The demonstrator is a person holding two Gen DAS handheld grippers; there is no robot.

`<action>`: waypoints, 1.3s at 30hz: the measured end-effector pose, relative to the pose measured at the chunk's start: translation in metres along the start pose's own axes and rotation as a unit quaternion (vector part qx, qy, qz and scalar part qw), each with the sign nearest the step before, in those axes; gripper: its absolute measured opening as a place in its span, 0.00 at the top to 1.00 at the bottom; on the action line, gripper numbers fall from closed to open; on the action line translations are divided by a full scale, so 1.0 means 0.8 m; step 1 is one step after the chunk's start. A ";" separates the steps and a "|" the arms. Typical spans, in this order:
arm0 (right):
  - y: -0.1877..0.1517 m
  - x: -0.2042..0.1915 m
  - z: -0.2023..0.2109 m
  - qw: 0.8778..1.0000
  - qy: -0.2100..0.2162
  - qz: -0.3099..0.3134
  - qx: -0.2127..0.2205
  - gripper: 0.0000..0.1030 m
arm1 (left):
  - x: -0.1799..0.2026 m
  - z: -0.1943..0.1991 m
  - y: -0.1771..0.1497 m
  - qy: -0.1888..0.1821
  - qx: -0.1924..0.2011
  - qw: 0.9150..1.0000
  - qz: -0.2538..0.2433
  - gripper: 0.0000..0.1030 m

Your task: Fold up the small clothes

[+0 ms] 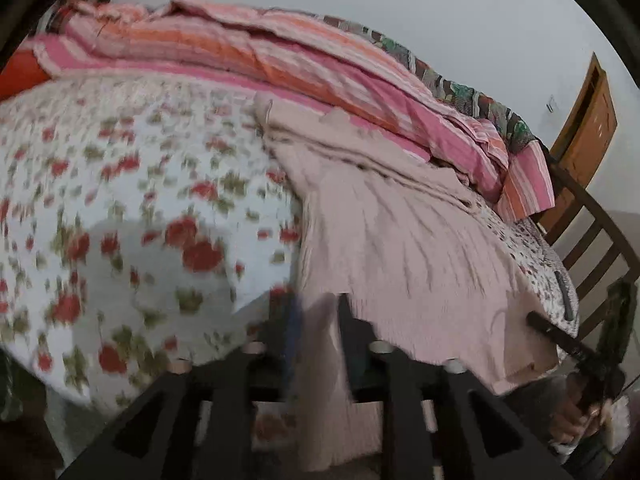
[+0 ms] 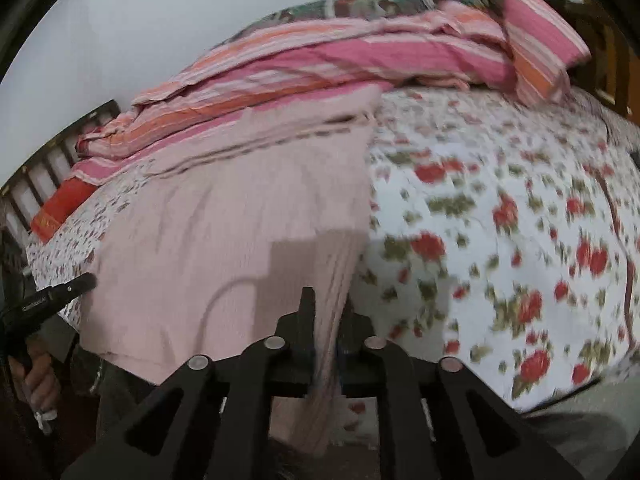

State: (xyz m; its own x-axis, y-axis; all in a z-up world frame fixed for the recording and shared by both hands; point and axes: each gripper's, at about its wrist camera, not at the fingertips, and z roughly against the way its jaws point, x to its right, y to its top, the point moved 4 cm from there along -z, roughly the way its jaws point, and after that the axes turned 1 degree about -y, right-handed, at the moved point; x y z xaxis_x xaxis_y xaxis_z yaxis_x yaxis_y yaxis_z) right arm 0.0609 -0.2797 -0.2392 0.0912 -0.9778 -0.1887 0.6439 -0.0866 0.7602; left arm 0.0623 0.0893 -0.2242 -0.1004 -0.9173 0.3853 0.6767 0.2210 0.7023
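A pale pink ribbed garment (image 1: 400,232) lies spread across the floral bedspread (image 1: 120,200), its near edge hanging over the bed's front. My left gripper (image 1: 318,320) is shut on the garment's near left corner, with cloth bunched between the fingers. My right gripper (image 2: 328,320) is shut on the near right corner of the same garment (image 2: 224,216). The right gripper also shows at the far right of the left wrist view (image 1: 560,340). The left gripper shows at the far left of the right wrist view (image 2: 76,286).
A pink and orange striped blanket (image 1: 280,60) is heaped along the back of the bed. A wooden bed frame (image 1: 592,232) and a wooden door (image 1: 588,120) stand at the right. A red pillow (image 2: 60,204) lies at the far left by the headboard.
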 end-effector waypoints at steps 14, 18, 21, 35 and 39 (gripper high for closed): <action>0.027 0.016 -0.048 0.998 0.016 -0.035 -0.050 0.60 | 0.020 -0.056 0.023 -0.087 -0.055 0.995 0.011 0.56; -0.003 0.008 -0.026 0.997 0.029 -0.027 -0.060 0.60 | 0.021 -0.029 -0.008 -0.115 -0.071 0.991 0.021 0.56; -0.018 0.003 -0.016 0.997 0.035 -0.023 -0.064 0.60 | 0.018 -0.014 -0.025 -0.115 -0.071 0.991 0.021 0.56; -0.045 0.000 -0.015 0.999 0.001 -0.007 -0.045 0.90 | 0.029 -0.013 -0.057 -0.032 -0.048 0.998 -0.003 0.76; -0.048 0.006 -0.014 0.999 0.006 -0.016 -0.034 0.90 | 0.031 -0.014 -0.060 -0.017 -0.044 0.999 -0.019 0.82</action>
State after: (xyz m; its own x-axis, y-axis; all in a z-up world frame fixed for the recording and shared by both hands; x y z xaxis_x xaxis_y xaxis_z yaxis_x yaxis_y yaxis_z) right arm 0.0455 -0.2787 -0.2761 0.0782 -0.9723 -0.2201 0.6966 -0.1046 0.7098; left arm 0.0356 0.0525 -0.2549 -0.1517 -0.9123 0.3804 0.7334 0.1542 0.6621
